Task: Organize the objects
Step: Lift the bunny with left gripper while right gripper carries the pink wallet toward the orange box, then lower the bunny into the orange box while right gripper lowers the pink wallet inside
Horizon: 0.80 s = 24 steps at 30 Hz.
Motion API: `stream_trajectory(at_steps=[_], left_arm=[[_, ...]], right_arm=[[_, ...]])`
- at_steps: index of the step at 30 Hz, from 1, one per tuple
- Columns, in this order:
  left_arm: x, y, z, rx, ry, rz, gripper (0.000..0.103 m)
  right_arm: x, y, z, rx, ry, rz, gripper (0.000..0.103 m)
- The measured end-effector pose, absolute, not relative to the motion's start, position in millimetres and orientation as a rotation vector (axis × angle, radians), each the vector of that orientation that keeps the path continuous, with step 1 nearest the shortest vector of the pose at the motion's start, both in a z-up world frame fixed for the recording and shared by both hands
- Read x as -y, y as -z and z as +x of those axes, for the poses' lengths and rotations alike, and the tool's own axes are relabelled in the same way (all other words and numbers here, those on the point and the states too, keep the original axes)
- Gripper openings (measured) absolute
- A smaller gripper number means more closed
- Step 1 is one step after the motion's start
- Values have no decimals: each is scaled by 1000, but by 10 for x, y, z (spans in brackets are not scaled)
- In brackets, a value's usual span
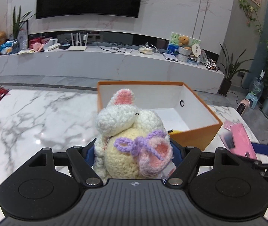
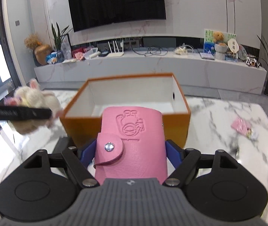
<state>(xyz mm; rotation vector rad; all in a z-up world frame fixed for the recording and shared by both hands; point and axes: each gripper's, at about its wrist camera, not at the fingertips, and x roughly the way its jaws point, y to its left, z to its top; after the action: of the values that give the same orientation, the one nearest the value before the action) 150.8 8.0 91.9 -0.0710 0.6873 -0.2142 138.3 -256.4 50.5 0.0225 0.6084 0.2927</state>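
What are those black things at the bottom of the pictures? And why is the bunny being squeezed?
Those black parts belong to two hand-held grabbers; a person holds one in each hand. Each grabber has a camera looking along its two fingers, so you get one picture per hand. The left gripper pinches a crocheted bunny with a purple bow. The right gripper pinches a pink wallet with a snap button. Both hang above a marble table, just before an open orange box, probably where the things will go.

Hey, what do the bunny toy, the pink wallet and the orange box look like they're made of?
Bunny toy: crocheted yarn, visible stitch loops. Pink wallet: likely leather or faux leather, grainy embossed surface, metal snap. Orange box: probably cardboard, thin matte walls, white inside.
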Motion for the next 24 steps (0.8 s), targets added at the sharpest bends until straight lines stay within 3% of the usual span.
stream_trajectory(at_steps=[10,24], left_arm=[[253,-846,2440,-719,218,-63,87],[566,-331,3243,-887,176,41,86]], right_arm=[[2486,-732,2531,-600,-325,-42,79],[2464,-154,3835,-840,-384,-135,79]])
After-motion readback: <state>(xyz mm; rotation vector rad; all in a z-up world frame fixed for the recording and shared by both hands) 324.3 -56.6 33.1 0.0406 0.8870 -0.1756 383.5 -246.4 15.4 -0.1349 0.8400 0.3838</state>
